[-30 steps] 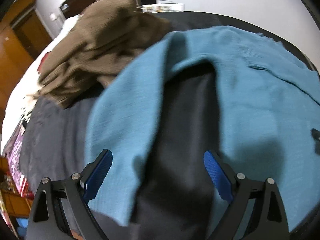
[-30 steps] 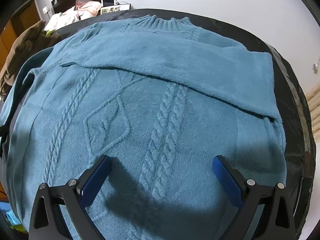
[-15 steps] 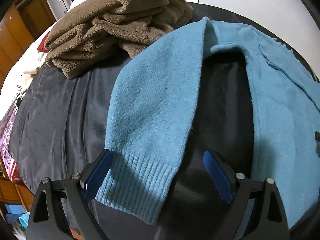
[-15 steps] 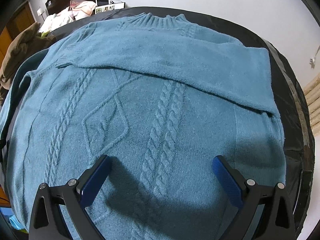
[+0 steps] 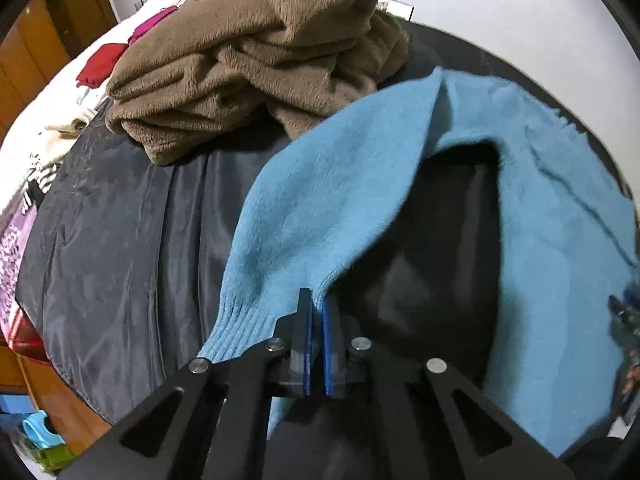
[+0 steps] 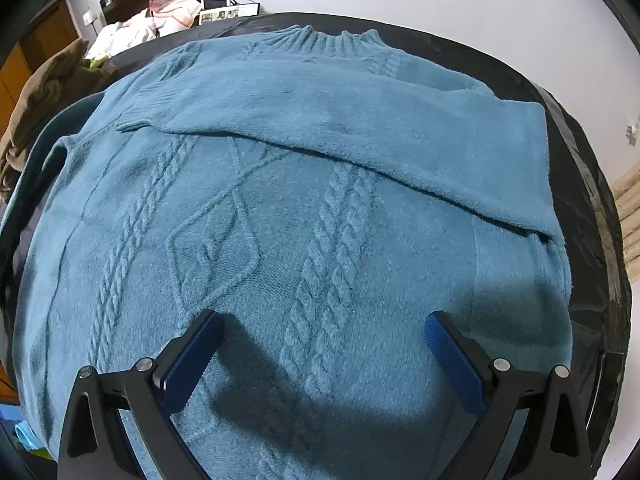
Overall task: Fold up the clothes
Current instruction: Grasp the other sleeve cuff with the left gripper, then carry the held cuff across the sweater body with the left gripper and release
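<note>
The left gripper has snapped closed, pinching the blue sweater's loose sleeve cuff. One sleeve is folded across; this one is left. The right gripper hangs spread, holding nothing.

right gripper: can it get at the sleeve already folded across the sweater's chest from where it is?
Probably yes. The right gripper hangs open over the sweater's lower front, and the folded sleeve lies flat on top further ahead with nothing over it. The left gripper is off at the other sleeve's cuff, out of the way.
</note>
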A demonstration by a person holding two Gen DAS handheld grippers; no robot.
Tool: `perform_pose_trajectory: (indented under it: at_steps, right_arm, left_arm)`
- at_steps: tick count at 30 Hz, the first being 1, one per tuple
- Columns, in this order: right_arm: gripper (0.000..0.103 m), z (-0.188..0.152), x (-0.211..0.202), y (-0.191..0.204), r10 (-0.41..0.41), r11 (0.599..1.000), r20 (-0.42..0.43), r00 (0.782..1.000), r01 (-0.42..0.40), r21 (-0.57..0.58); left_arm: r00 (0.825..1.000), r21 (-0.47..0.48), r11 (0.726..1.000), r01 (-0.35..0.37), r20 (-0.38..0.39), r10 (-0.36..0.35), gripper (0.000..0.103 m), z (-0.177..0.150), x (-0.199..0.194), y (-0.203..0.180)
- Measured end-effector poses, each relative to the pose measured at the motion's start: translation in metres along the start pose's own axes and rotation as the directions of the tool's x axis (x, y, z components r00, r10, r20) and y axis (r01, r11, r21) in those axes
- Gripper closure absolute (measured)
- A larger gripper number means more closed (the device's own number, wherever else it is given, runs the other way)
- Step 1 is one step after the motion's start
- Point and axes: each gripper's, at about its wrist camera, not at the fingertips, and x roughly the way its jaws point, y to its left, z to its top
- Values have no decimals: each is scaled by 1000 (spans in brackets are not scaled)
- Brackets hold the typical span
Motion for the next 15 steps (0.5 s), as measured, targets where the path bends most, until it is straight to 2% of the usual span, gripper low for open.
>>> perform_pose_trajectory:
  at_steps: [3,7,11,15]
  right_arm:
    - [1,0,0,-2,7,1000,4,1000,-7,-13]
    - [1,0,0,-4,16,999,12,1000,-16,-29]
    - [1,0,1,-6,24,999,17,1000,-23,-42]
    - [1,0,1,-9,28,998,17,999,-27,-48]
  left_arm:
    - [994,-47,993,112,-6,-112,98,4,-17,-3]
    - [963,-102,958,268,-4,-270,98,12,-41,-24]
    - [938,-103,933,344,-3,-346,98,49,-38,-65]
    - [919,-94,916,391,-17,-394,98,53,-46,-92]
